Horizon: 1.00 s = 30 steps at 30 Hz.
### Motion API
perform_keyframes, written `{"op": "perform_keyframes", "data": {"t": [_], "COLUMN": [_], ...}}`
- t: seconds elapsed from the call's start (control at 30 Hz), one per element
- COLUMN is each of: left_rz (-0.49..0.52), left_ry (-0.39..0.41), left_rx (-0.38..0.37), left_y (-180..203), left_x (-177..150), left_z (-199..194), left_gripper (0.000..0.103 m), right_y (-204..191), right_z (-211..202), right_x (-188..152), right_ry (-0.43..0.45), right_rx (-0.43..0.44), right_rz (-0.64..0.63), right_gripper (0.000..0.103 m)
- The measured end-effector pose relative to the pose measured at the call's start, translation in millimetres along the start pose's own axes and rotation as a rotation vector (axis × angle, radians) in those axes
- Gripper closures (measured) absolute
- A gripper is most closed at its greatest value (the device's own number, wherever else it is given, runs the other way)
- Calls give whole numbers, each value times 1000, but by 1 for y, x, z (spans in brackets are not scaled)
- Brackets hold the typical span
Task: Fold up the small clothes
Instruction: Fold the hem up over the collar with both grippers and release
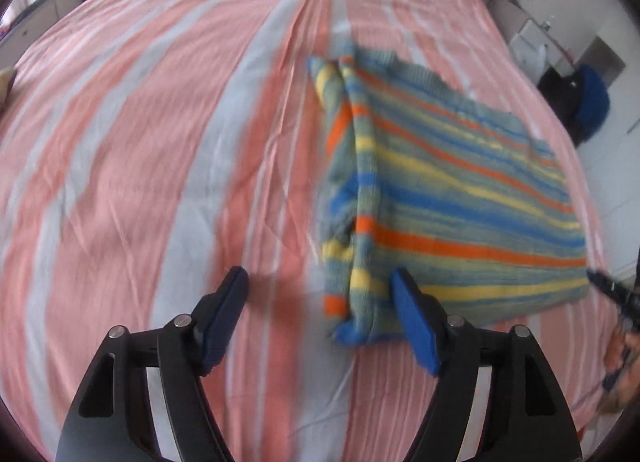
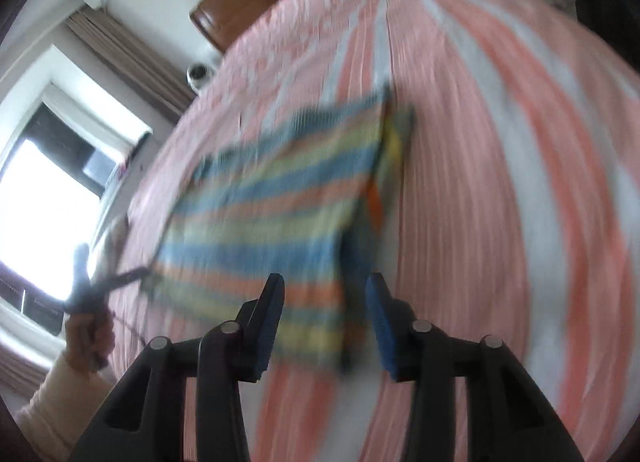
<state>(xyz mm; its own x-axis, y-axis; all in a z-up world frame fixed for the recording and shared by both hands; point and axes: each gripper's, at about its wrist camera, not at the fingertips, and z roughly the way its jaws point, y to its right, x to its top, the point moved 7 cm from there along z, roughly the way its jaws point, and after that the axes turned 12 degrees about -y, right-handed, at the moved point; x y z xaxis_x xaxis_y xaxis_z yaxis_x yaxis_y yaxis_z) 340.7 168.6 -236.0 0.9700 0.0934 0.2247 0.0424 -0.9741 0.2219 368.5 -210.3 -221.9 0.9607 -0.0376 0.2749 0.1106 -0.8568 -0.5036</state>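
Observation:
A small knitted garment with blue, yellow, orange and grey-green stripes lies partly folded on the pink and white striped bed sheet. A folded flap runs along its left edge. My left gripper is open and empty, just above the sheet at the garment's near left corner. In the right wrist view the garment lies ahead, blurred by motion. My right gripper is open and empty over the garment's near right corner. The right gripper also shows in the left wrist view, and the left gripper at the left in the right wrist view.
The bed fills both views. A wooden headboard stands at the far end. A window and curtain are on the left. Dark and blue clothing and white furniture stand beside the bed on the right.

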Motion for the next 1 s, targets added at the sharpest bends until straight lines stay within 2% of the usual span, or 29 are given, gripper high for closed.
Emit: {"op": "perform_keyframes", "data": {"t": [0.03, 0.07, 0.1, 0.17, 0.27, 0.33, 0.43, 0.53, 0.57, 0.6, 0.67, 0.7, 0.8, 0.83, 0.9, 1.0], "left_rz": [-16, -30, -30, -46, 4, 37, 54, 16, 3, -6, 12, 38, 107, 126, 166, 200], "left_ry": [10, 23, 20, 12, 24, 4, -36, -13, -15, -10, 34, 59, 109, 124, 163, 240], "left_rx": [5, -5, -24, -36, -33, -28, 29, 17, 5, 4, 37, 64, 146, 157, 167, 177], "left_y": [2, 7, 11, 13, 9, 8, 10, 12, 12, 10, 6, 7, 3, 6, 12, 33], "left_x": [2, 3, 4, 5, -6, -14, -20, -20, -24, -29, -43, -52, -79, -87, -102, -118], "left_z": [2, 4, 7, 7, -13, -18, 4, 3, -2, -10, -33, -45, -80, -89, -109, -124], "left_gripper": [31, 56, 100, 99, 100, 100, 99, 89, 81, 67, 52, 47, 34, 32, 19, 6], "right_y": [0, 0, 0, 7, 3, 2, 19, 22, 21, 19, 21, 20, 18, 17, 14, 6], "right_z": [10, 16, 24, 33, 11, -4, 14, 26, 23, 15, -6, -18, -46, -51, -57, -53], "right_x": [-5, -6, -5, -3, -13, -23, -32, -32, -31, -32, -39, -46, -67, -73, -98, -122], "right_ry": [-18, -16, -19, -23, -21, -21, -72, -59, -44, -20, 27, 57, 121, 130, 152, 189], "right_rx": [-8, 2, 18, -33, -4, -11, -42, -40, -37, -35, -65, -81, -185, -207, -242, -283], "right_rz": [12, 25, 44, 71, 75, 49, 81, 87, 83, 80, 65, 41, -45, -58, -83, -117], "right_gripper": [58, 57, 57, 95, 96, 96, 96, 95, 91, 84, 59, 55, 51, 49, 49, 48]}}
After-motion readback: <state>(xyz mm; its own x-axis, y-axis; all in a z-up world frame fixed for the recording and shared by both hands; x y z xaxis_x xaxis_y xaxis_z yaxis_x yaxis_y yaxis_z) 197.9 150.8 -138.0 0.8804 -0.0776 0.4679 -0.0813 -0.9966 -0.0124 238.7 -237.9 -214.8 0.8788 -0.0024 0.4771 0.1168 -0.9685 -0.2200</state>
